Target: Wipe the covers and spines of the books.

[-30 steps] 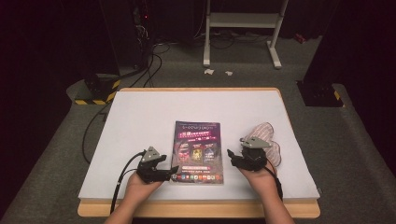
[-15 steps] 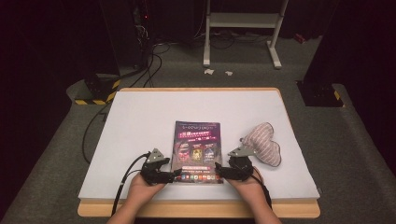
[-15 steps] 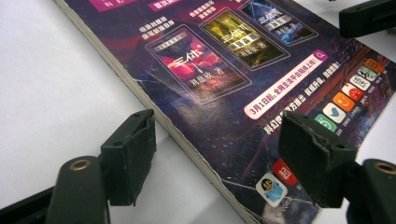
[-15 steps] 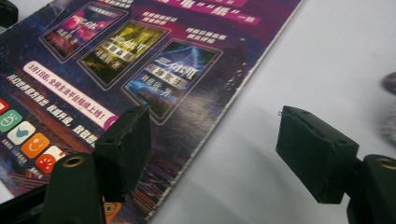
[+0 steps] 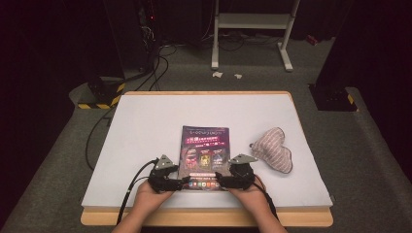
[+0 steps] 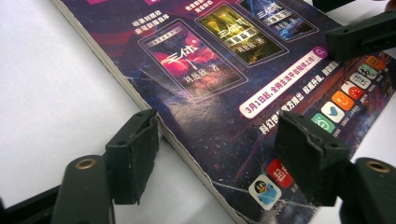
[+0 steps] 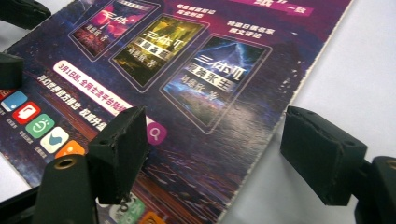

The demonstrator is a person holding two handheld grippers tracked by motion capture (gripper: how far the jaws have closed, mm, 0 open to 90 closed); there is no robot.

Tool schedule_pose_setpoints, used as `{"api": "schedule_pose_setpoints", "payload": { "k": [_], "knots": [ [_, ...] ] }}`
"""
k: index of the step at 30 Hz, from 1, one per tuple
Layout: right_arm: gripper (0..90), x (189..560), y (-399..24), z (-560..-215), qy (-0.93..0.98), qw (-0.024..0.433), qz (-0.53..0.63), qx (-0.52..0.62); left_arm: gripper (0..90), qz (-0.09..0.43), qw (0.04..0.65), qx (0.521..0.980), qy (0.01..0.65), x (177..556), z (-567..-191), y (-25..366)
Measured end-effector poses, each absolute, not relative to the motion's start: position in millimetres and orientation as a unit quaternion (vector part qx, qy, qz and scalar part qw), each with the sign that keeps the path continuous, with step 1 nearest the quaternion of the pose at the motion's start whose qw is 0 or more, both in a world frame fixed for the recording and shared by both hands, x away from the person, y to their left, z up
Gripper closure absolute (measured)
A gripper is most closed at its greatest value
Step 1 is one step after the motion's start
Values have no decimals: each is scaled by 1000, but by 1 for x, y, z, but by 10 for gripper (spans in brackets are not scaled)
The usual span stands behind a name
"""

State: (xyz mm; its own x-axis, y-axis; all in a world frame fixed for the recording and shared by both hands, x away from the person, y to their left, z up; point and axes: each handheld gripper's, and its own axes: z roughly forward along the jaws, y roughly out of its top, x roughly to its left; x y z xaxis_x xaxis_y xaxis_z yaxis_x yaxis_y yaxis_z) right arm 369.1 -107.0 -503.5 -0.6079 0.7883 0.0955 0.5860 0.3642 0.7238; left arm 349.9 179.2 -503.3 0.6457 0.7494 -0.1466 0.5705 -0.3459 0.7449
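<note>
A purple magazine (image 5: 204,154) lies flat at the middle front of the white table (image 5: 145,121). My left gripper (image 5: 180,183) is at its near left corner, open, one jaw on the table and one over the cover (image 6: 224,84). My right gripper (image 5: 219,181) is at the near right corner, open too, straddling the magazine's right edge (image 7: 196,88). In the left gripper view the right gripper's jaws (image 6: 359,37) show at the top right. Neither gripper holds the magazine.
A striped pink-and-white cloth pouch (image 5: 273,149) lies to the right of the magazine. Cables trail from the left gripper off the table's front left. Beyond the table stand a white metal frame (image 5: 252,34) and dark equipment with cables on the floor.
Both grippers have moved inward and down toward the magazine's near corners; the right one left the pouch's side and now straddles the magazine's right edge.
</note>
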Motion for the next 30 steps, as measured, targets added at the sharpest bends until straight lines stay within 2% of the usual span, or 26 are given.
{"api": "schedule_pose_setpoints", "payload": {
  "k": [7,16,30],
  "knots": [
    [223,369,-104,-503,804,130,376,441,349,118,399,813,408,350,-503,177],
    [267,370,-110,-502,787,114,397,458,356,123,395,815,405,350,-503,177],
    [281,352,-97,-475,766,159,465,414,364,128,394,814,407,348,-502,179]
  ]
}}
